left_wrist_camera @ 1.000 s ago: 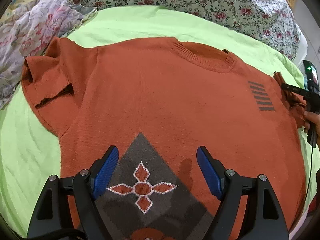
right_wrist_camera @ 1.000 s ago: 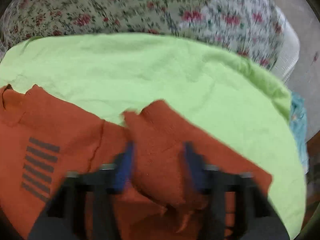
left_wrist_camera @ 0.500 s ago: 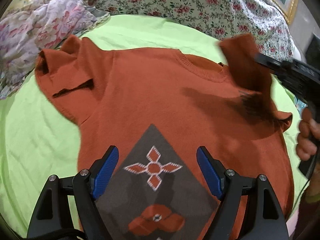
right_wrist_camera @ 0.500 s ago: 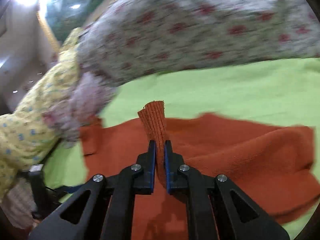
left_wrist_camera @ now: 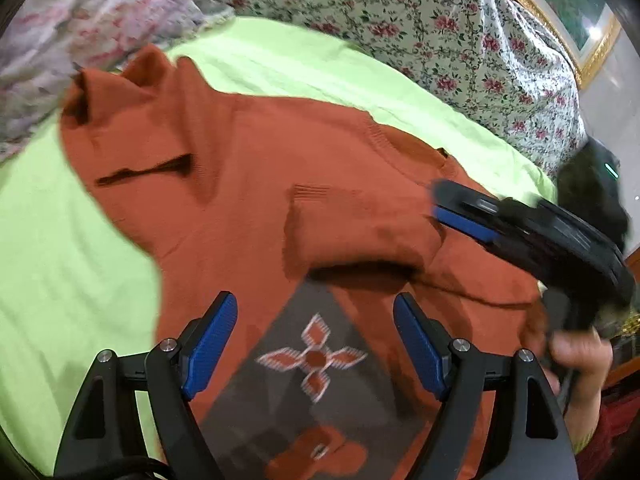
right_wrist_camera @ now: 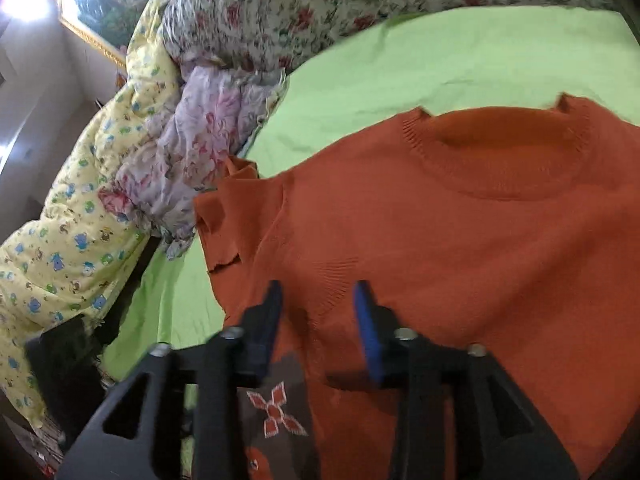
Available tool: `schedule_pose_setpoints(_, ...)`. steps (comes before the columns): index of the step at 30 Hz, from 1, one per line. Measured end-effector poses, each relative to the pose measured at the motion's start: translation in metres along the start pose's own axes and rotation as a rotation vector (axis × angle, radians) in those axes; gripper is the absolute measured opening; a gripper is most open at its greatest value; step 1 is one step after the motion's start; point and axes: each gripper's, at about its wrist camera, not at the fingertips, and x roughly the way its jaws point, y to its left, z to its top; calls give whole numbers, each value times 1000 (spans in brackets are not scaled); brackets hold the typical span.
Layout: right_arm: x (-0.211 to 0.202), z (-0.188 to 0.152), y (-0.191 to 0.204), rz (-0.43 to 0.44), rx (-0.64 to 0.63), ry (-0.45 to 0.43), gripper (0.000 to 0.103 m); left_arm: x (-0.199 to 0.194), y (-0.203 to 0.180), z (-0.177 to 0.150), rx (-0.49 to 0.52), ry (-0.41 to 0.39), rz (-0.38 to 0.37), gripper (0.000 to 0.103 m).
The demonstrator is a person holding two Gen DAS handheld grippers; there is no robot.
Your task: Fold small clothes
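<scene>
An orange knit sweater [left_wrist_camera: 248, 184] [right_wrist_camera: 460, 240] with a grey diamond motif lies face up on the green sheet. Its right sleeve [left_wrist_camera: 352, 232] is folded across the chest, with the ribbed cuff [right_wrist_camera: 336, 276] lying loose under my right gripper [right_wrist_camera: 318, 288] [left_wrist_camera: 436, 202]. That gripper's jaws are opening and the pads stand clear of the cuff. The other sleeve [left_wrist_camera: 132, 120] is bunched at the far left shoulder. My left gripper [left_wrist_camera: 314, 304] hovers open over the grey motif [left_wrist_camera: 312, 360], holding nothing.
A green sheet [left_wrist_camera: 60, 240] covers the bed. Floral bedding [left_wrist_camera: 400, 20] runs along the back, with a pale floral cloth pile [right_wrist_camera: 200, 136] and a yellow printed quilt [right_wrist_camera: 80, 200] beside the sweater's left sleeve. A person's hand [left_wrist_camera: 576, 356] holds the right gripper's handle.
My right gripper carried the right sleeve up and across the chest, then let it go; the sleeve now lies flat on the sweater. The left gripper shifted slightly and stayed open.
</scene>
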Motion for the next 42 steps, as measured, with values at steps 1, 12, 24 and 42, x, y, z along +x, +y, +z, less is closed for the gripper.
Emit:
schedule_pose_setpoints(1,-13,-3,-2,-9,-2,-29,47,8,-1,4,-7,14,-13,81)
schedule_pose_setpoints(12,-133,-63,-53,-130,135,-224,56,79,-1,32,-167,118,-162,82)
schedule_pose_setpoints(24,-180,-102,-67,-190,190,-291,57,79,51,43,-443,114,-431,83)
schedule_pose_setpoints(42,-209,-77,-103,-420,203,-396,57,47,47,73,-121,-92,-64,3)
